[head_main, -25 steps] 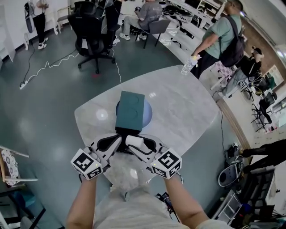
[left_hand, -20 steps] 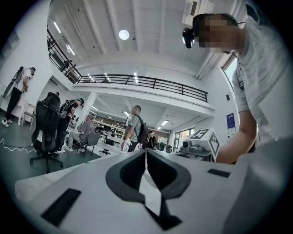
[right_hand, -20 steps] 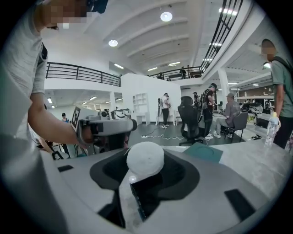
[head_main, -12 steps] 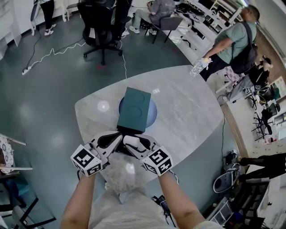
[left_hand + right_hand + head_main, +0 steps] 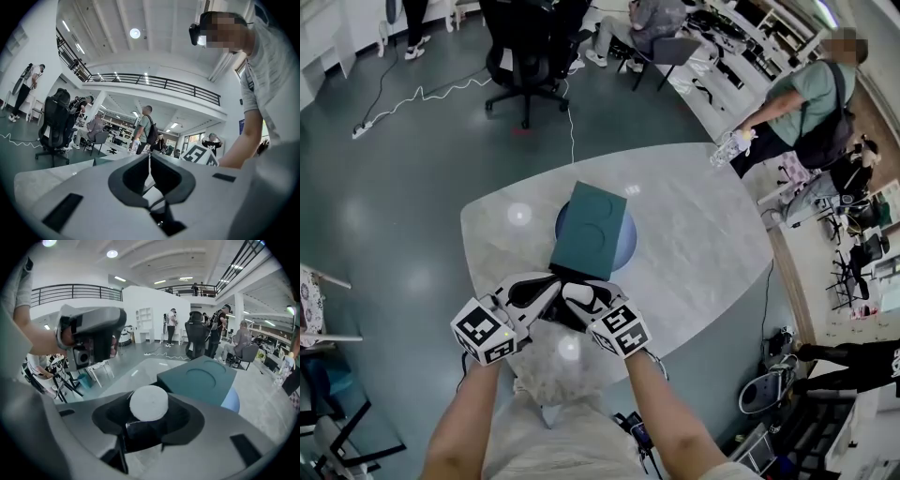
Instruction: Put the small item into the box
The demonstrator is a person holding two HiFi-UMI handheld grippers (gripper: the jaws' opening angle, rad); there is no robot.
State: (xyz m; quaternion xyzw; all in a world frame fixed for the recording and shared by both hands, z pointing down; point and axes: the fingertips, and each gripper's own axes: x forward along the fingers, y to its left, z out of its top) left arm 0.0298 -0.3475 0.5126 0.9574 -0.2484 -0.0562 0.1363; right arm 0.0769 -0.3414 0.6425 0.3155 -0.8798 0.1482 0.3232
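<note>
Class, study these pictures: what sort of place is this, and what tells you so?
Probably an open-plan lab or workshop office. Workbenches crowded with equipment line the wall, a black swivel chair stands on the open floor, and a railed mezzanine runs overhead.

My two bare forearms, left [image 5: 461,424] and right [image 5: 667,412], reach forward and angle inward. My left gripper [image 5: 549,283] has its jaws pressed together with nothing between them. My right gripper [image 5: 574,291] has its jaws spread wide and clamped on a small white cylinder [image 5: 148,402], whose flat end faces the camera. The gripper tips sit just beside each other. My left marker cube [image 5: 483,330] and right marker cube [image 5: 620,329] face up.
</note>
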